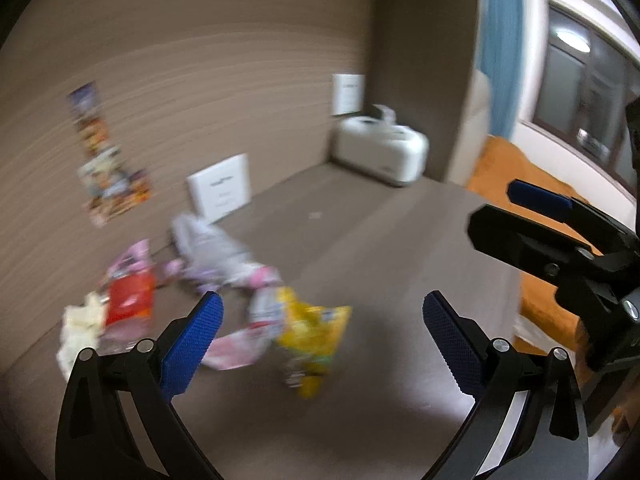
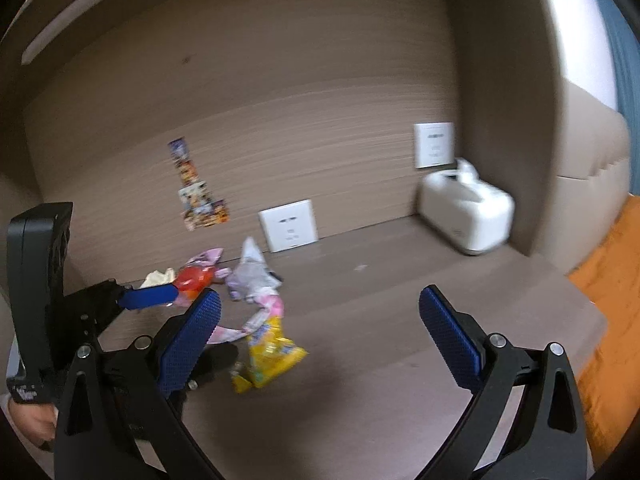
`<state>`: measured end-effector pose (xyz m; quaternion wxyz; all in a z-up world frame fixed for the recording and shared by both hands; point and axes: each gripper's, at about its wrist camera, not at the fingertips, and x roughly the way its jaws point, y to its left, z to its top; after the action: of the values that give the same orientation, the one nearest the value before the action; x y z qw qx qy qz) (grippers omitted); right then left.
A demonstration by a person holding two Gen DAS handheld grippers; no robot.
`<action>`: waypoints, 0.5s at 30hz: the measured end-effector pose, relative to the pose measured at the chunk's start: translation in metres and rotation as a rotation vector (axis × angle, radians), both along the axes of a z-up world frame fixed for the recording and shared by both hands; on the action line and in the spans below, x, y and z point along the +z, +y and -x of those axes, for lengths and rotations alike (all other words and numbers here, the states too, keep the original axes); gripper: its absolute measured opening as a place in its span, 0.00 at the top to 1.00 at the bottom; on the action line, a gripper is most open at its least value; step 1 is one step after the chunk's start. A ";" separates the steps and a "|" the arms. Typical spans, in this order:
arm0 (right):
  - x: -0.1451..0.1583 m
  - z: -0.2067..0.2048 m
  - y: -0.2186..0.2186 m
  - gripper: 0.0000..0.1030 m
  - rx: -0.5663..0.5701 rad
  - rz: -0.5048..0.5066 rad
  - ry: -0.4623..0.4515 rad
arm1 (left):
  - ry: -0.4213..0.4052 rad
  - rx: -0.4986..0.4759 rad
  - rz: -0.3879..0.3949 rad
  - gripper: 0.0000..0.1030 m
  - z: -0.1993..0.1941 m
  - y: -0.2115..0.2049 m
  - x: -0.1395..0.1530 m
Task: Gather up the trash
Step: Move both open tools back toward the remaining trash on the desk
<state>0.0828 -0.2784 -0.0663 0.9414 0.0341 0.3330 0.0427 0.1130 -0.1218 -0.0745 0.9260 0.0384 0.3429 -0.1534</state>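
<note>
Both views are dim and motion-blurred; the trash (image 1: 224, 292) is smeared, perhaps wrappers; fisheye edges bend darkly.

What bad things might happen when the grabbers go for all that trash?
The wrappers lie heaped together, so the open left gripper might pinch the yellow bag and drag a pink wrapper along. The right gripper is close beside it, so the two could bump. The pictures are blurry, which suggests fast movement and possibly missed grabs.

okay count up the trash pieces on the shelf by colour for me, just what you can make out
Blurred, so approximate.
Yellow wrapper: 1
Red packet: 1
Pink wrappers: 2
White-purple crumpled bag: 1
Cream tissue: 1
Total: 6
Both tongs, left and right, are open and empty.
</note>
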 end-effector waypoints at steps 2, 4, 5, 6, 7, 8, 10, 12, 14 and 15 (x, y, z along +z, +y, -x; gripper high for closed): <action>-0.006 -0.011 0.012 0.04 0.027 0.000 0.014 | 0.005 0.052 0.005 0.05 -0.004 0.025 -0.002; -0.014 -0.023 0.026 0.04 0.053 0.001 0.035 | 0.010 0.103 0.005 0.05 -0.010 0.048 -0.006; -0.018 -0.029 0.031 0.04 0.061 0.001 0.044 | 0.016 0.122 0.004 0.05 -0.012 0.059 -0.009; -0.023 -0.035 0.037 0.04 0.071 0.001 0.054 | 0.021 0.138 0.002 0.05 -0.015 0.067 -0.011; -0.027 -0.040 0.042 0.04 0.078 0.000 0.061 | 0.024 0.150 0.001 0.05 -0.017 0.075 -0.013; -0.030 -0.045 0.046 0.04 0.083 -0.001 0.068 | 0.030 0.168 -0.001 0.05 -0.021 0.086 -0.016; -0.040 -0.057 0.057 0.04 0.093 0.002 0.082 | 0.041 0.196 -0.002 0.05 -0.028 0.105 -0.022; -0.048 -0.066 0.066 0.04 0.091 0.010 0.089 | 0.051 0.220 -0.004 0.05 -0.036 0.119 -0.027; -0.058 -0.075 0.071 0.04 0.083 0.016 0.102 | 0.059 0.229 0.000 0.05 -0.043 0.132 -0.032; -0.066 -0.081 0.074 0.04 0.075 0.022 0.119 | 0.065 0.234 -0.003 0.05 -0.046 0.136 -0.034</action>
<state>0.1640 -0.2044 -0.1319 0.9180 0.0139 0.3897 0.0722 0.1594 0.0146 -0.1090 0.9259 -0.0055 0.3750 -0.0449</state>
